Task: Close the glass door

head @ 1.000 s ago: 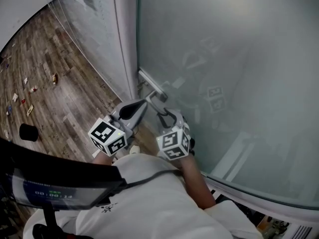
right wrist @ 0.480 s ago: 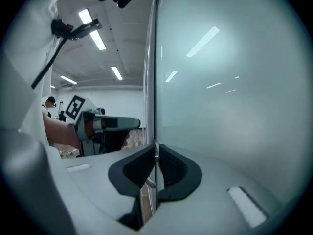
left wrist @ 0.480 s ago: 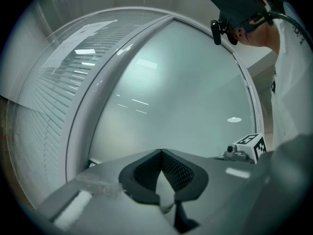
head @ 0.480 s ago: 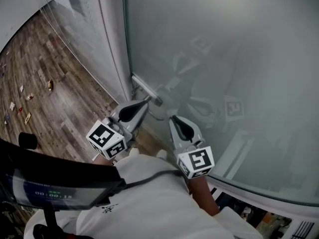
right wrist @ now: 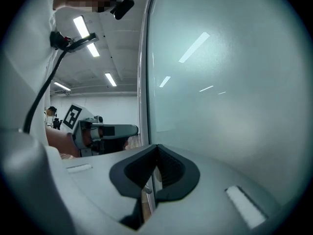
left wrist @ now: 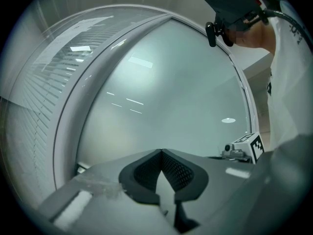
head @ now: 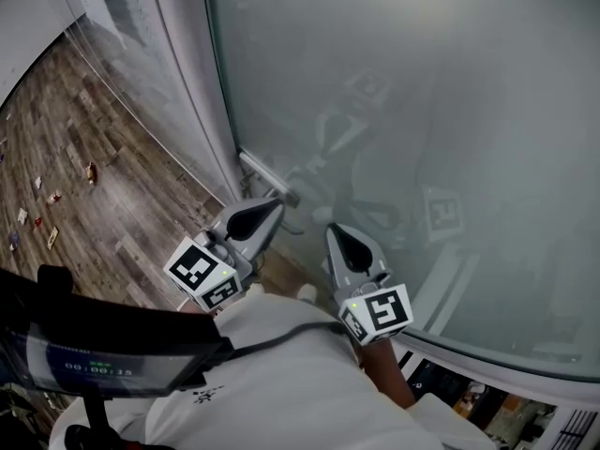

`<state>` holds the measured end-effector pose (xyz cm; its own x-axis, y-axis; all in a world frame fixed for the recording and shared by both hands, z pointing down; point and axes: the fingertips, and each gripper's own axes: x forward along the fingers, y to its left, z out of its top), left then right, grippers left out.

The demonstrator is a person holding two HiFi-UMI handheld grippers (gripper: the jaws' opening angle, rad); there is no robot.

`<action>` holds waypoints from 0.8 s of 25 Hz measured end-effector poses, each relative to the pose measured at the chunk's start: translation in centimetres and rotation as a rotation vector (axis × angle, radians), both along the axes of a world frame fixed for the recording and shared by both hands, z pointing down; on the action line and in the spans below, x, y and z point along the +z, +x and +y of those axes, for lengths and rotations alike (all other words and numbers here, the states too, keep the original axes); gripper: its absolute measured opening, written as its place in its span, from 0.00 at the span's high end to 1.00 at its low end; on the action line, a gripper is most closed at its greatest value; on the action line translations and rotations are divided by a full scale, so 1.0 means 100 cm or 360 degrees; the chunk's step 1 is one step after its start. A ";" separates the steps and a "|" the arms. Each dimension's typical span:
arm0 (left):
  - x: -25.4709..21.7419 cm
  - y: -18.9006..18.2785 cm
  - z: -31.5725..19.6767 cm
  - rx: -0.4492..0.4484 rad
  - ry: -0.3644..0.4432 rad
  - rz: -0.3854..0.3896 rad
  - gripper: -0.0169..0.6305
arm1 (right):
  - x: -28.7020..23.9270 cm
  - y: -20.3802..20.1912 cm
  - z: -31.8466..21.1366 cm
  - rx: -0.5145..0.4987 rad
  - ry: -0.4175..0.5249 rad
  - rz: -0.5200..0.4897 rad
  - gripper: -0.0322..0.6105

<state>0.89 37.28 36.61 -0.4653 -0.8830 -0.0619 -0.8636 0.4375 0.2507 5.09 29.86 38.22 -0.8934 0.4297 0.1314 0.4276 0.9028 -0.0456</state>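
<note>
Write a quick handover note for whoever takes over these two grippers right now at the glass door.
Left gripper: shut, empty, tip close by the door handle; whether it touches it is unclear.
Right gripper: shut, empty, pointed at the glass door just right of the handle.
Door: frosted pane straight ahead, handle at its left edge beside the frame.
Done: cannot tell whether the door is fully seated.
Left: probably press near the handle and check that it is closed.

one glass door (head: 422,82); one handle (head: 265,176); two grippers: left gripper (head: 275,202), right gripper (head: 334,230).
</note>
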 end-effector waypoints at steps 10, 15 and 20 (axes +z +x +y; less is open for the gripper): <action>0.001 -0.007 0.004 -0.0035 -0.0008 -0.0010 0.96 | -0.001 -0.005 0.013 -0.0068 0.0035 -0.0007 0.94; 0.003 -0.008 0.008 -0.0051 -0.0009 -0.0011 0.96 | -0.002 -0.006 0.017 -0.0092 0.0034 -0.0019 0.94; 0.004 -0.007 0.012 -0.0056 -0.0009 -0.0015 0.96 | 0.003 -0.004 0.024 -0.0110 0.0046 -0.0010 0.94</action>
